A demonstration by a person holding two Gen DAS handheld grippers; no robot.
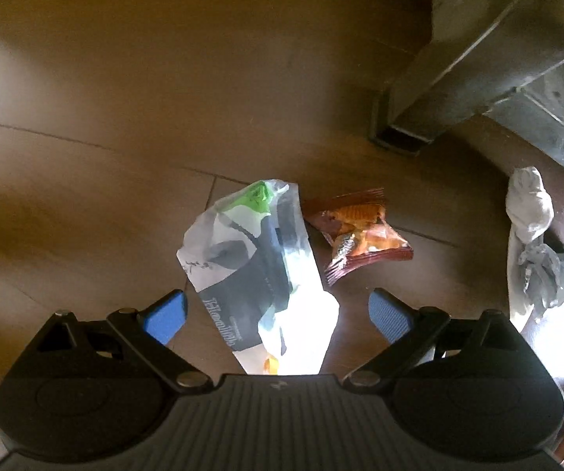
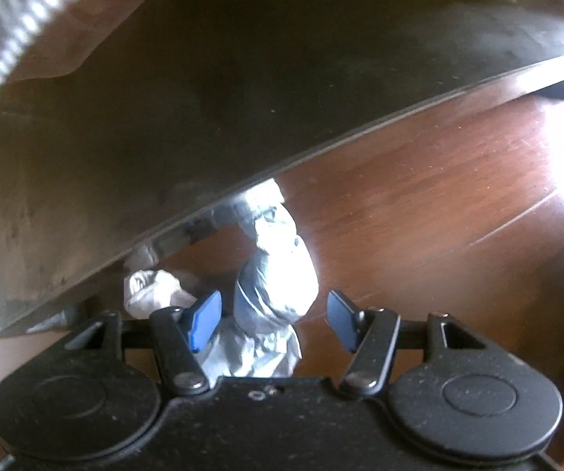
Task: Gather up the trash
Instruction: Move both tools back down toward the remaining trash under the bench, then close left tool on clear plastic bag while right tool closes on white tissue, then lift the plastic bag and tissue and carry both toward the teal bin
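- At the lower centre of the left wrist view, the left gripper (image 1: 278,314) is seen with its blue-padded jaws spread wide and nothing pressed between them.
- A crumpled white, grey and green plastic bag (image 1: 258,271) is seen lying on the brown wooden floor (image 1: 105,117), its lower part reaching into the gap between the jaws; no pad is shown touching it.
- Pale lettering is printed on the dark band of this bag, but it is blurred and cannot be read with certainty.
- A small red and orange snack wrapper (image 1: 356,231) is seen just beside the bag, to its right and above the right-hand pad; no writing on it can be made out.
- A crumpled white tissue wad (image 1: 529,204) is seen at the right edge, below a grey metal furniture leg (image 1: 438,90).
- In the right wrist view, the right gripper (image 2: 272,318) is shown with its jaws held wide apart.
- A crumpled white and grey plastic wrapper (image 2: 278,286) is seen between these jaws, nearer the left-hand pad; whether that pad touches it cannot be told.
- A second white crumpled wad (image 2: 152,290) is seen to the left of the left-hand pad, under the edge of a grey metal panel (image 2: 203,98).
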